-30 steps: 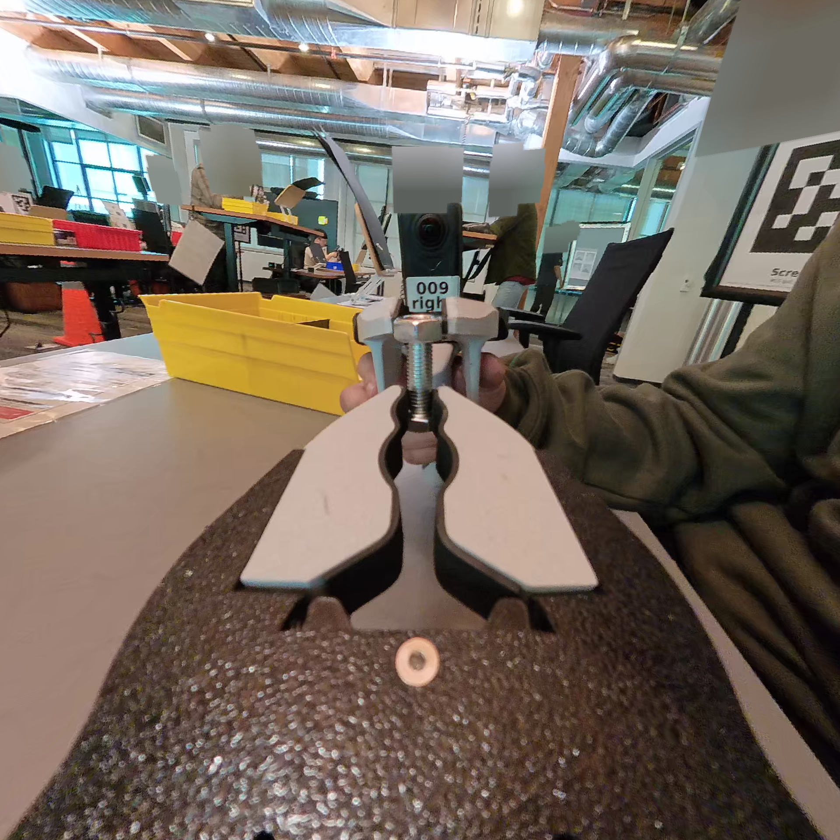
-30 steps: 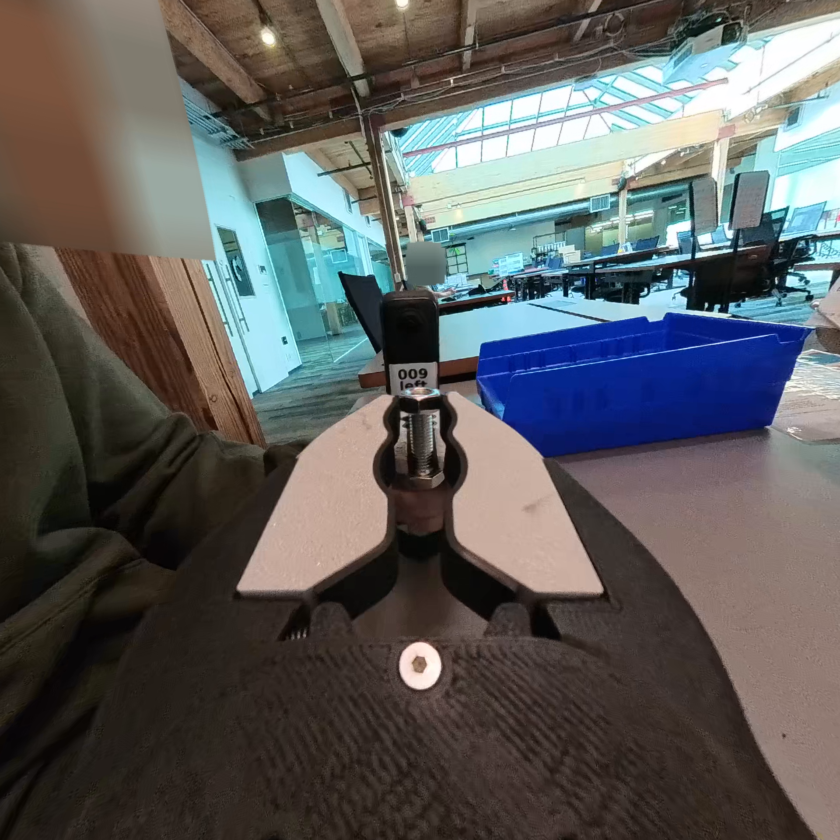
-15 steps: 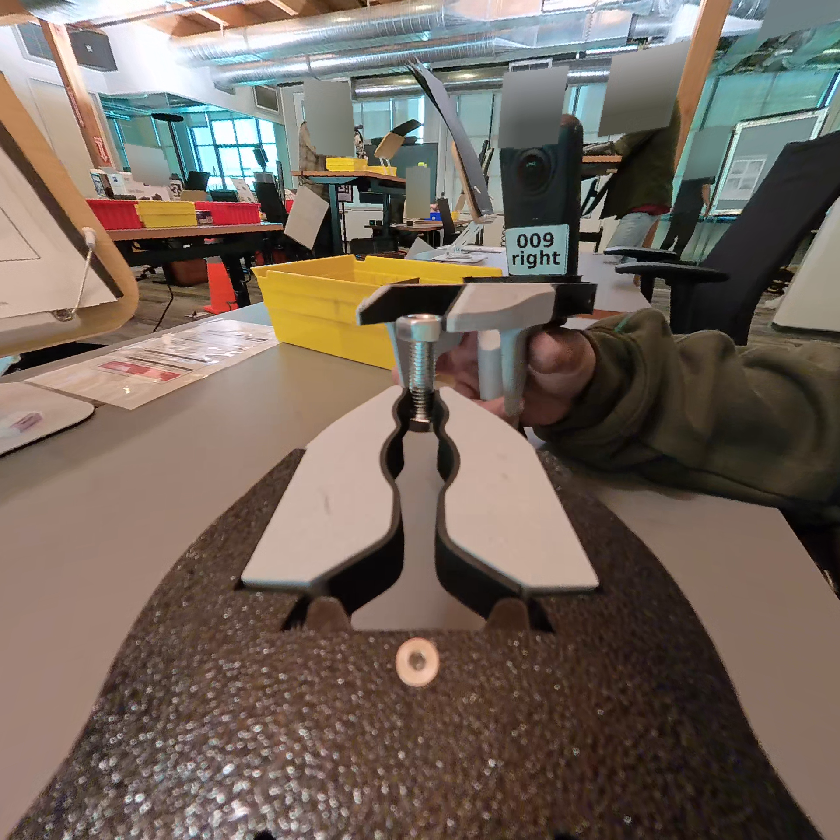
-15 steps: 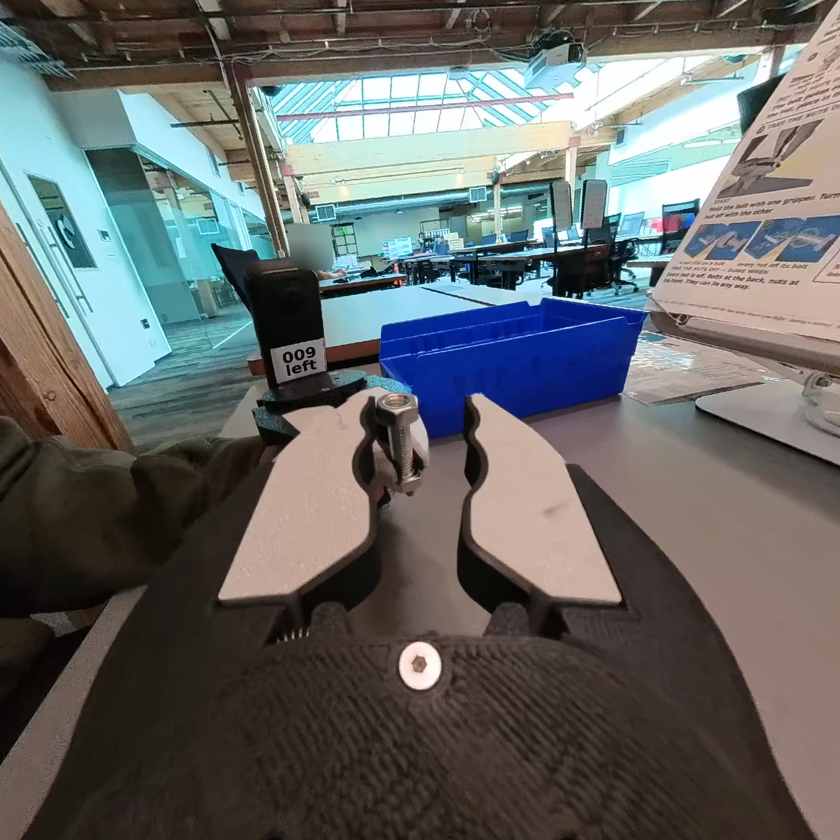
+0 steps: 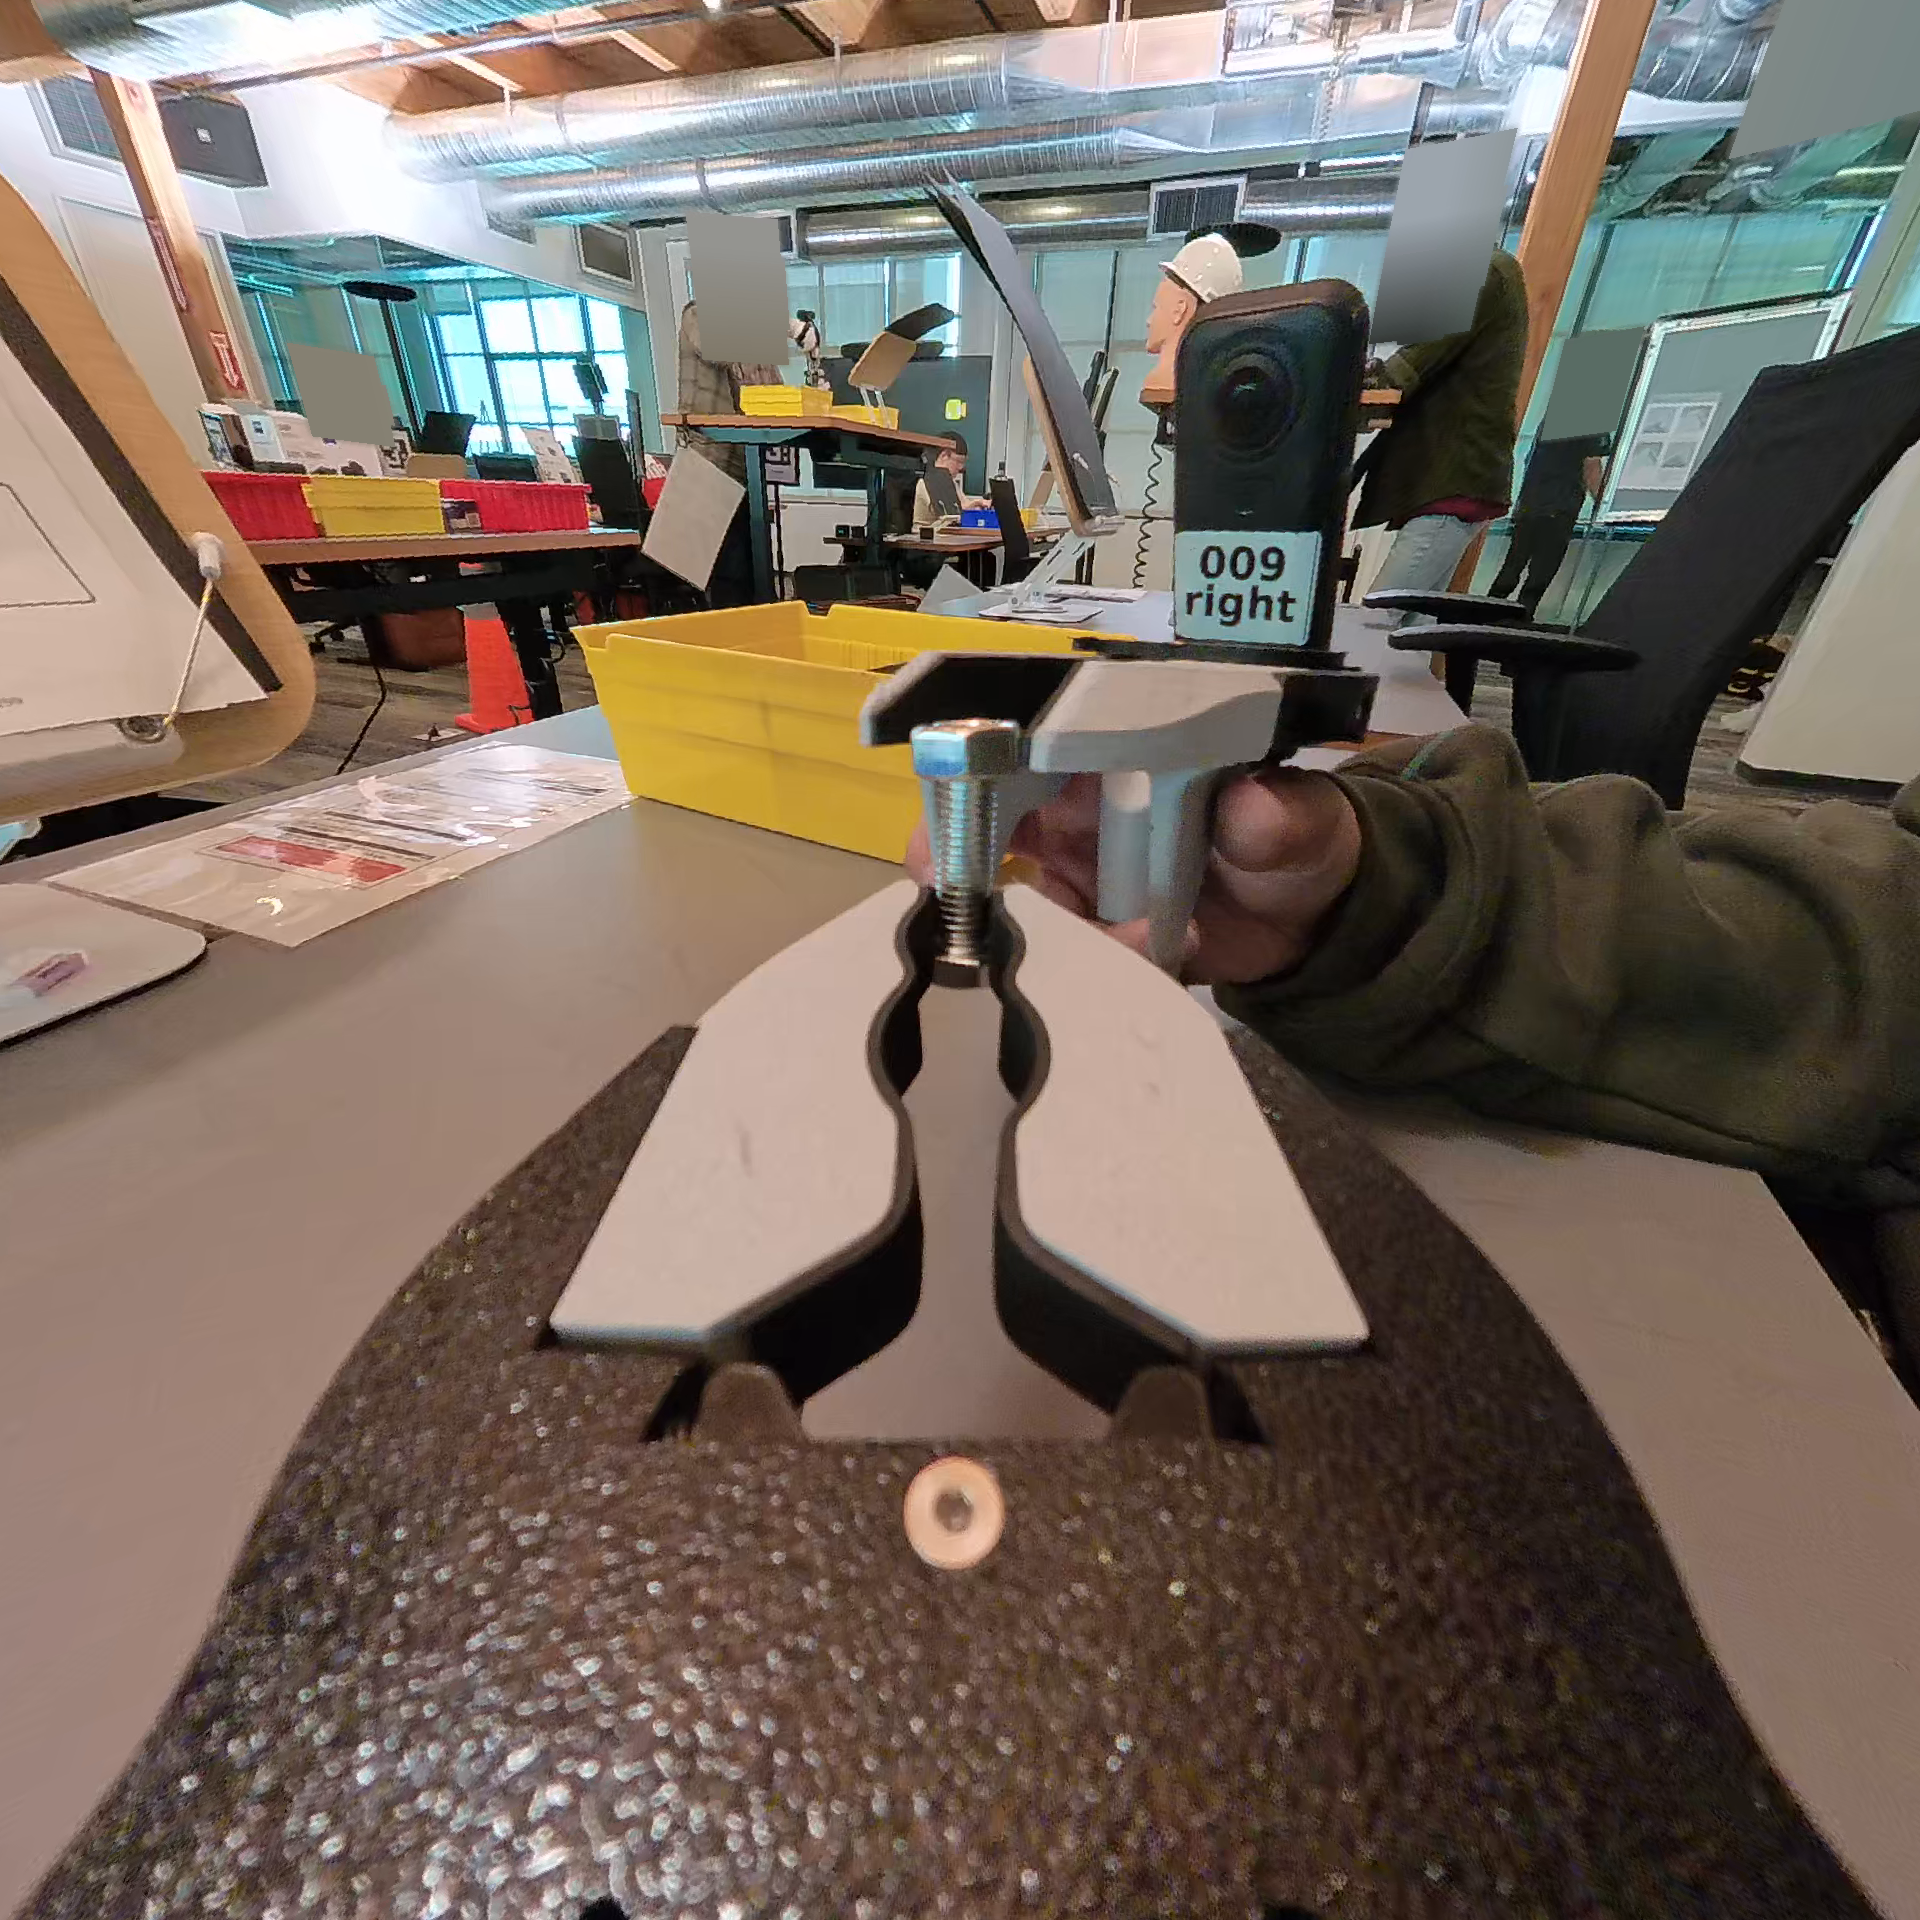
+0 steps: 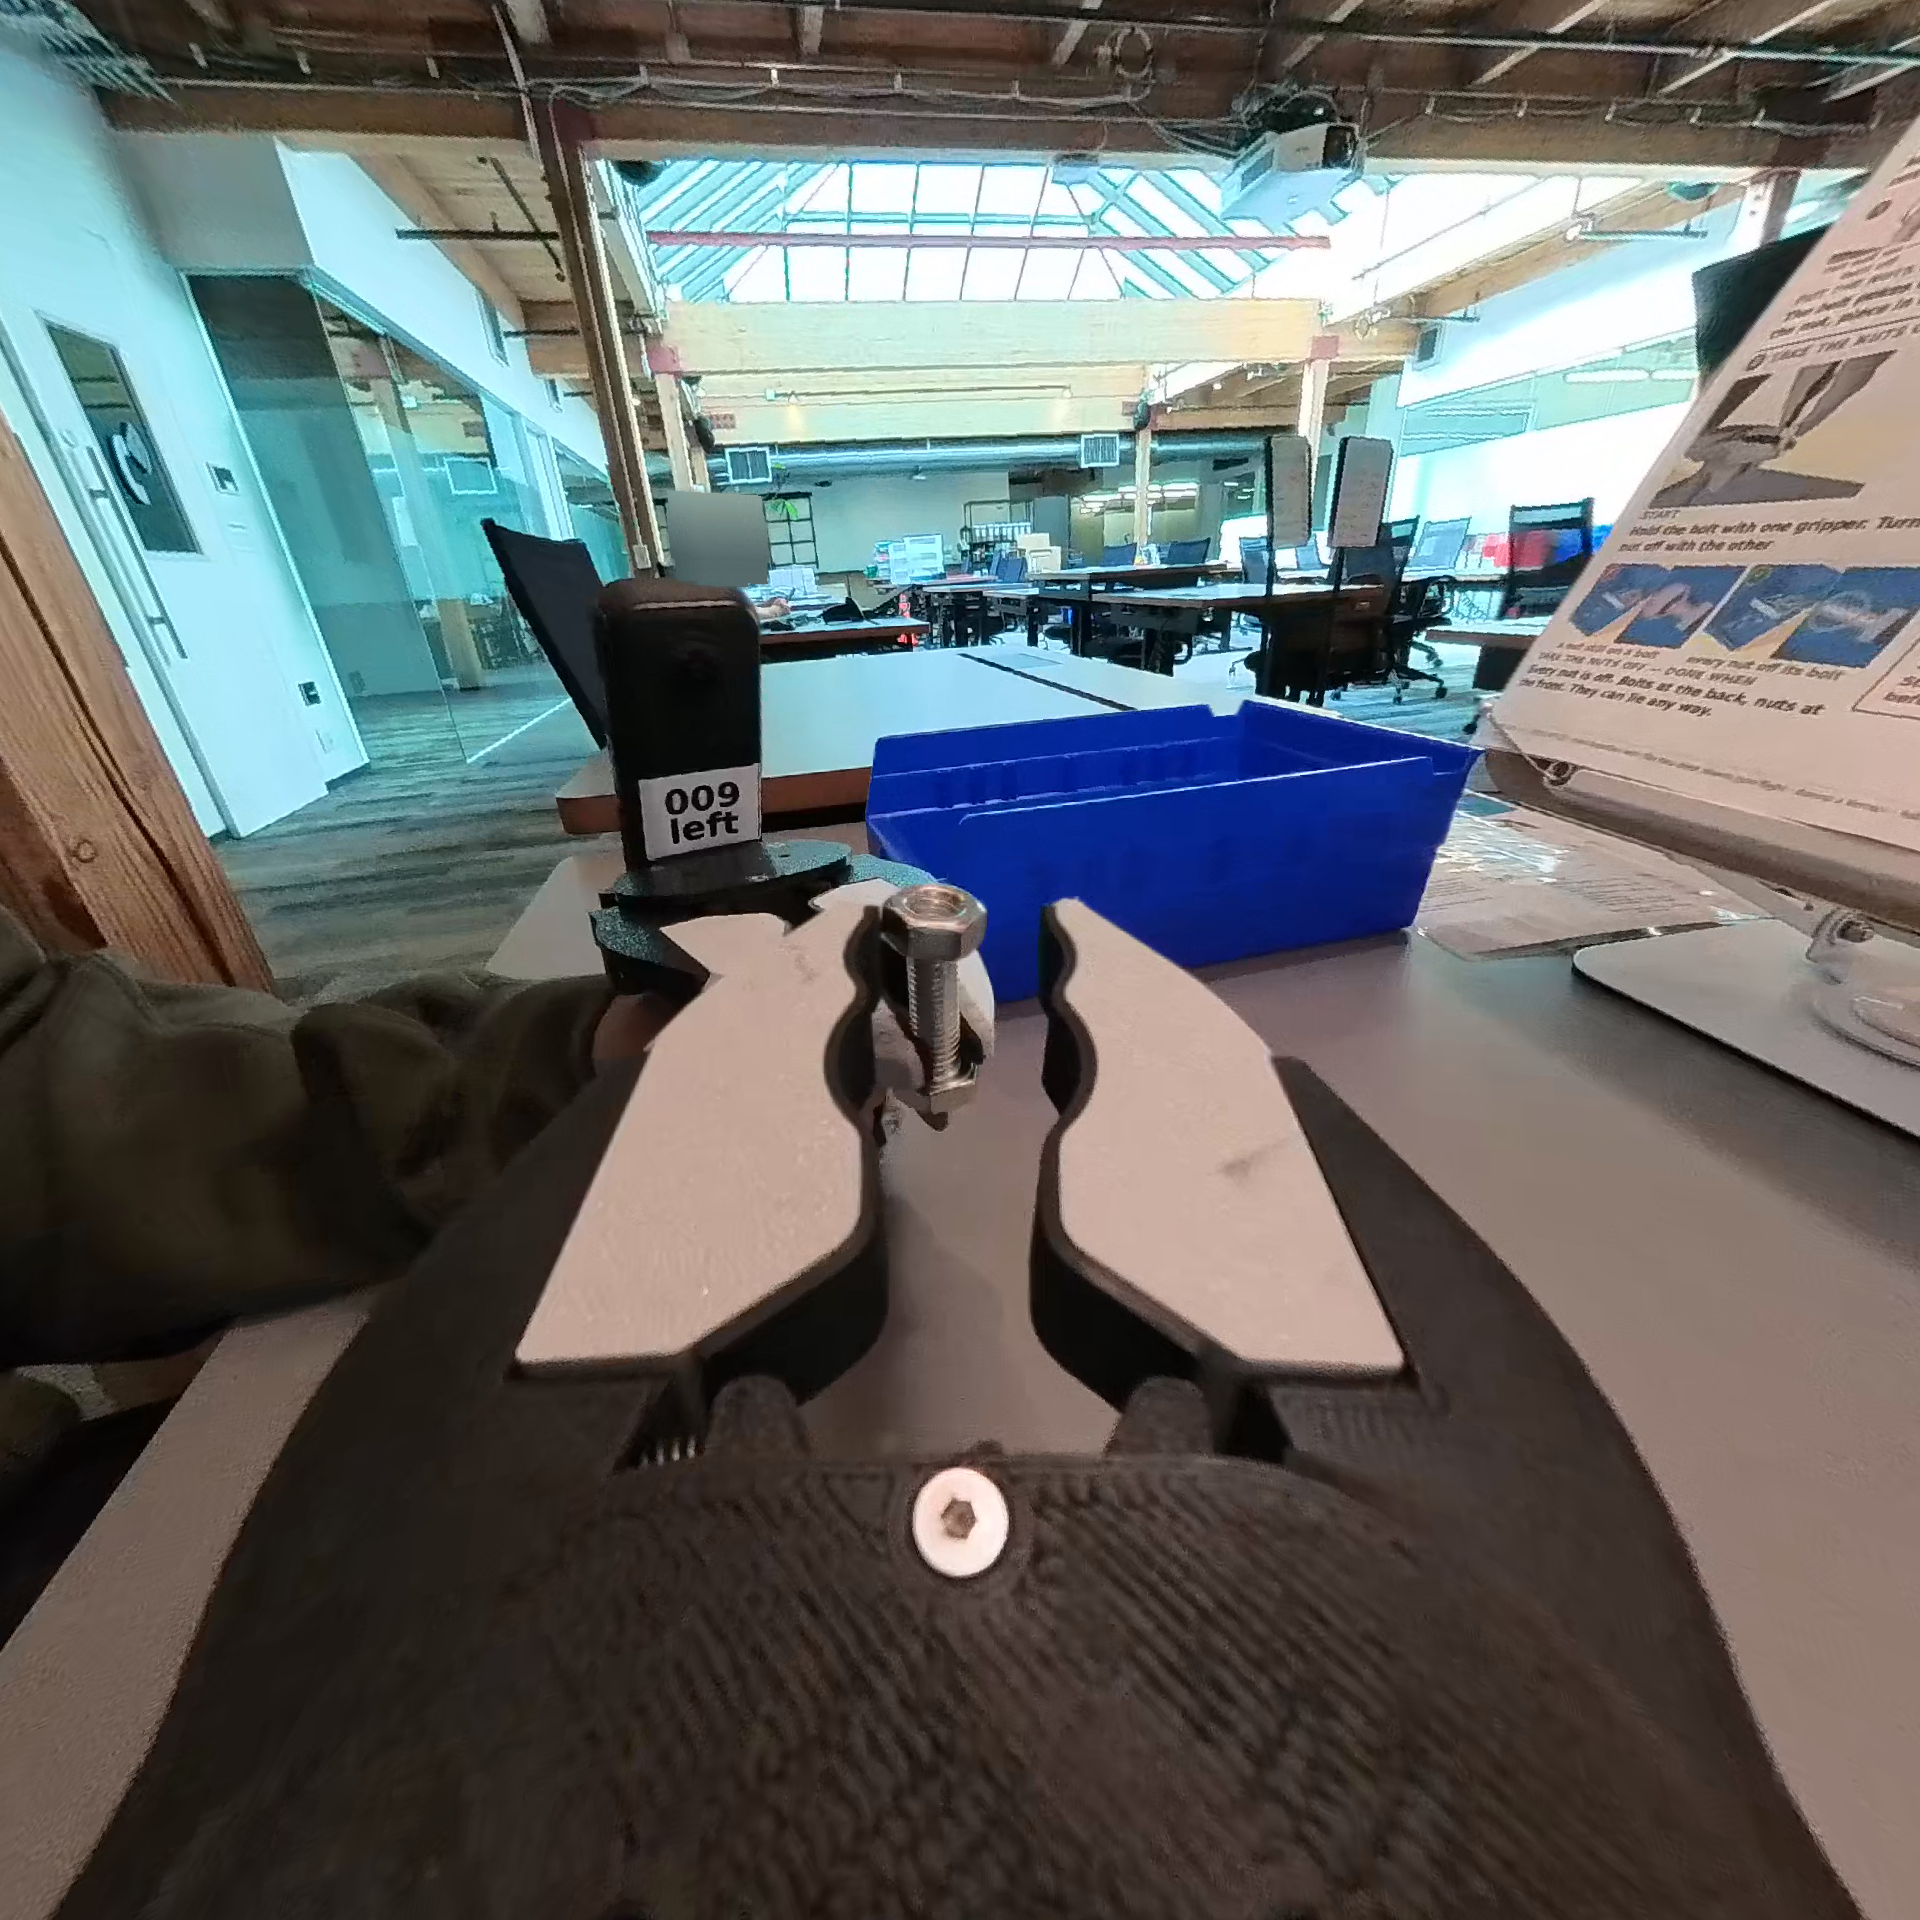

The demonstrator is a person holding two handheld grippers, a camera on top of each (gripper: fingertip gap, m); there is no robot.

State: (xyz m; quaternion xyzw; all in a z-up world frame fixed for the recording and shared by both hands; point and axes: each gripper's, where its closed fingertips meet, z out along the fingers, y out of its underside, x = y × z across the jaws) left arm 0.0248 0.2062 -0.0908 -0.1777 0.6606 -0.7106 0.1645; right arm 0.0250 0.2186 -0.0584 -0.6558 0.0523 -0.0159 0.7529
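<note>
Left gripper [image 5: 961, 961] clamps bolt [image 5: 961, 831] upright at tips, above tabletop [image 5: 312, 1091]. Right gripper [image 6: 951, 997] spread wide, empty, straddling bolt; nut [image 6: 933, 914] on bolt end. Yellow bin [image 5: 748, 717], blue bin [image 6: 1174, 831] behind.

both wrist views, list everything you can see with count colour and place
silver steel hex bolt: 1, silver, upright, clamped at the left claw's tips
silver hex nut: 1, silver, on the bolt's top end in the right view
yellow plastic bin: 1, yellow, on the table behind the bolt
blue plastic bin: 1, blue, on the table beyond the right claw
grey table: 1, grey, under everything
laminated sheet: 1, clear over white and red, on the table beside the yellow bin
instruction board on a stand: 1, white
left claw: 1, grey fingers, shut on the bolt
right claw: 1, grey fingers, open by the bolt
</note>
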